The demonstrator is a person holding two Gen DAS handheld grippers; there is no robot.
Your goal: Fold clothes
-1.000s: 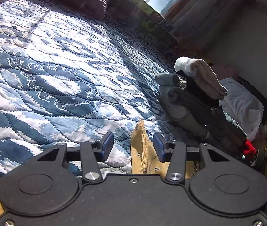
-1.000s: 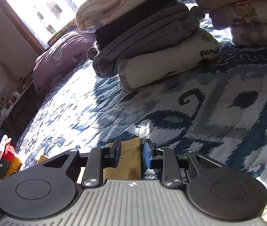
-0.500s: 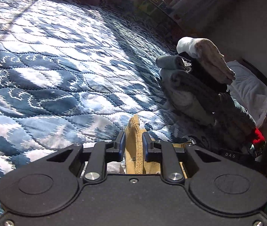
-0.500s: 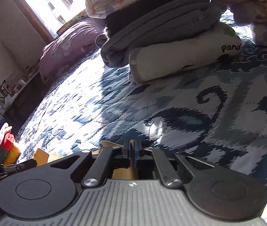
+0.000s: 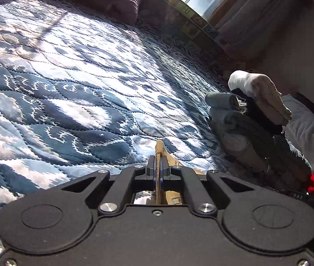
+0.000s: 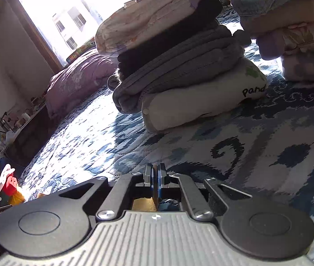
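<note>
The tan garment (image 5: pixel 160 149) lies low over the bed (image 5: pixel 68 93), its edge clamped in both the left claw (image 5: pixel 158 168) and the right claw (image 6: pixel 155 175). Each bite looks thin; a sharp pull could slip it, or sweep cloth into the folded stack (image 6: pixel 179 66) nearby.

The left hand-held gripper (image 5: pixel 158 166) is matte black plastic, with two round discs on a smooth body, silver screws at the finger pivots and blue pads. The right hand-held gripper (image 6: pixel 156 175) matches, but its body plate is ribbed grey.
</note>
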